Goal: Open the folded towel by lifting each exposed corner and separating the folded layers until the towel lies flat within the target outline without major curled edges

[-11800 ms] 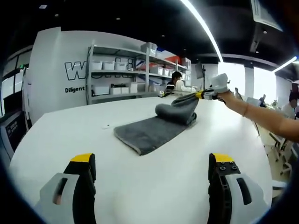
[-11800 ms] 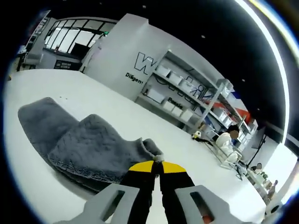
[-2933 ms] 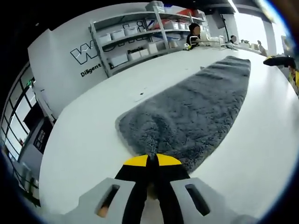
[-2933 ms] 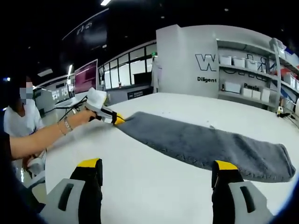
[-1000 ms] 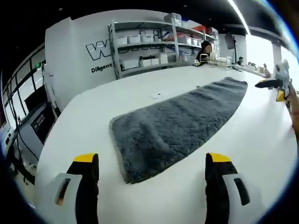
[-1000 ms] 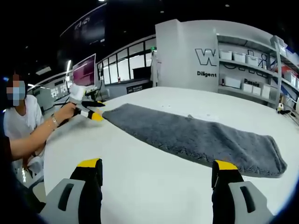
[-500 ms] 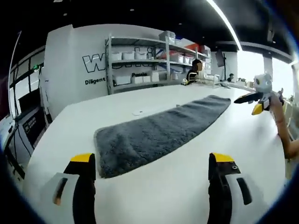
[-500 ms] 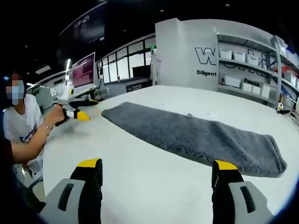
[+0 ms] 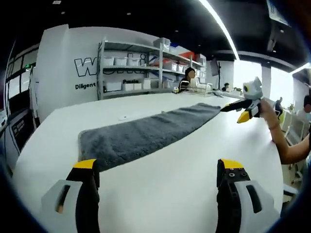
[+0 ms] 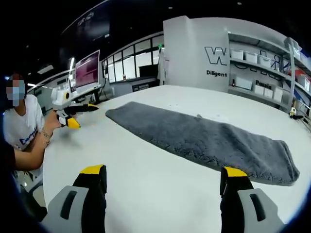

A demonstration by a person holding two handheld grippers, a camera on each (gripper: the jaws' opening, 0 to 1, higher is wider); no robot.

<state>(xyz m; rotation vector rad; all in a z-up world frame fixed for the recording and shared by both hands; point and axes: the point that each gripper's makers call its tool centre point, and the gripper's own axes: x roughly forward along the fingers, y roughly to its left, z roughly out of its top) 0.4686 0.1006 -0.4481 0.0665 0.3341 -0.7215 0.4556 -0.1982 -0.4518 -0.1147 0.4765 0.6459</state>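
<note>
A grey towel lies on the white table as one long, narrow strip. In the right gripper view the towel runs from upper left to lower right, its right end rounded and thick. My left gripper is open, a short way back from the strip's near end. My right gripper is open too, beside the strip's long edge. Neither touches the towel. Each gripper shows in the other's view, hand-held off the towel's end with jaws apart: the right gripper and the left gripper.
Metal shelves with white bins stand against the lettered wall behind the table. A person sits at the far end. A small white scrap lies beyond the towel. A monitor stands off the table's left side.
The towel, bunched and folded at first, has been drawn into a long strip. My left gripper let go of its end, and both grippers have pulled back from it.
</note>
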